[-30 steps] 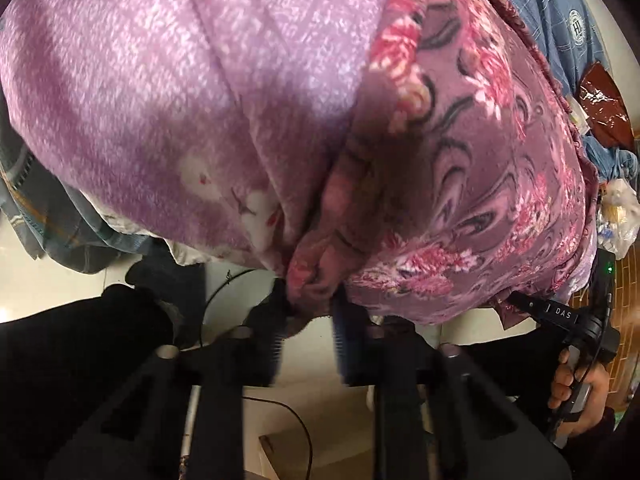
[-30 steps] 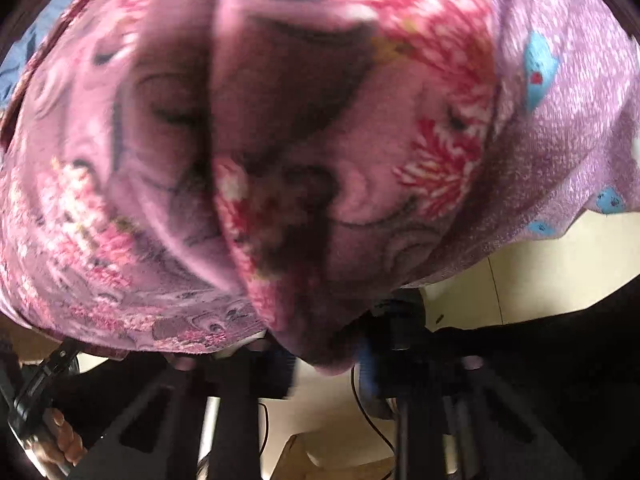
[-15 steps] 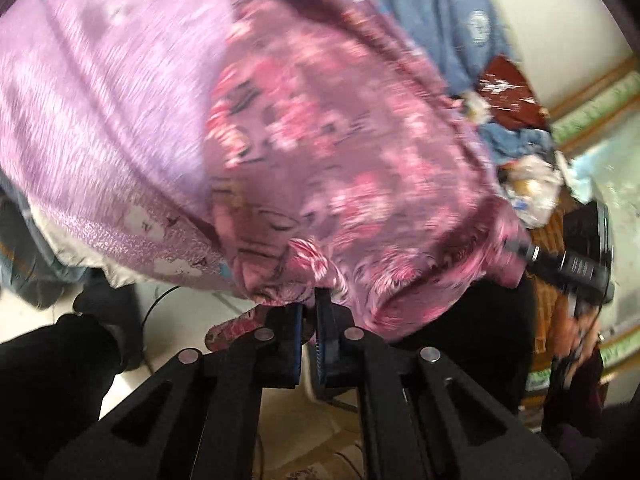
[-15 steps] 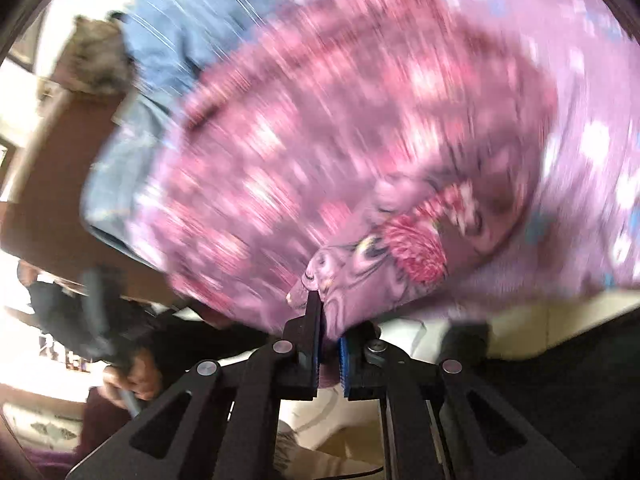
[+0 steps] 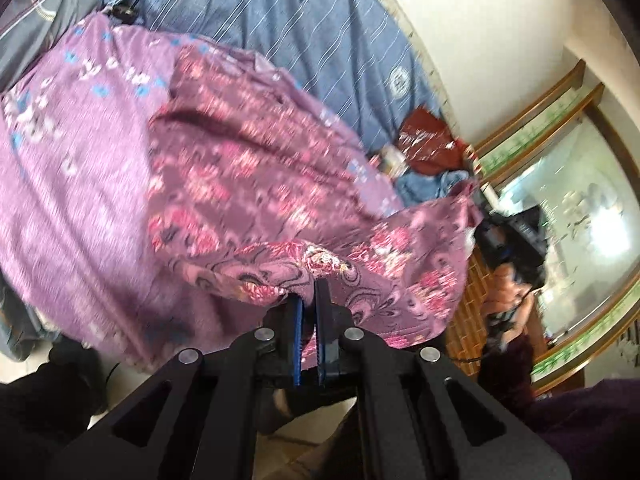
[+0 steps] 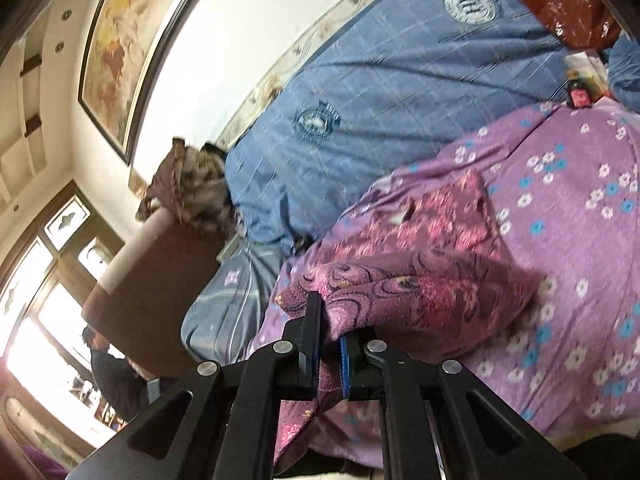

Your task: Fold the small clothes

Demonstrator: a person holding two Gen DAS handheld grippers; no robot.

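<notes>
1. Both pairs of fingers are clamped on the same garment (image 5: 256, 184): the left gripper (image 5: 309, 296), bottom centre of its view, pinches a hem fold, and the right gripper (image 6: 330, 320), bottom centre of its own view, pinches another edge (image 6: 400, 296).
2. Garment: plum cloth printed with pink flowers and dark swirls, slack and creased, partly blurred. It sags from the pinched edges, its far part lying on the sheet (image 6: 568, 216).
3. Sheet: lilac with small white and blue flowers, spread under and around the garment, filling the left of the left view (image 5: 68, 168) and the right of the right view.
4. Beyond it lies a blue striped quilt (image 6: 400, 80) with round crests; their lettering is too blurred to read.
5. Dark red foil bag (image 5: 428, 144) sits on the quilt, right of centre in the left view; no print legible.
6. Right edge of the left view: a person's hand (image 5: 506, 292) holds a dark device.
7. Farthest, upper left of the right view, a framed painting (image 6: 120, 44) hangs on the white wall.
</notes>
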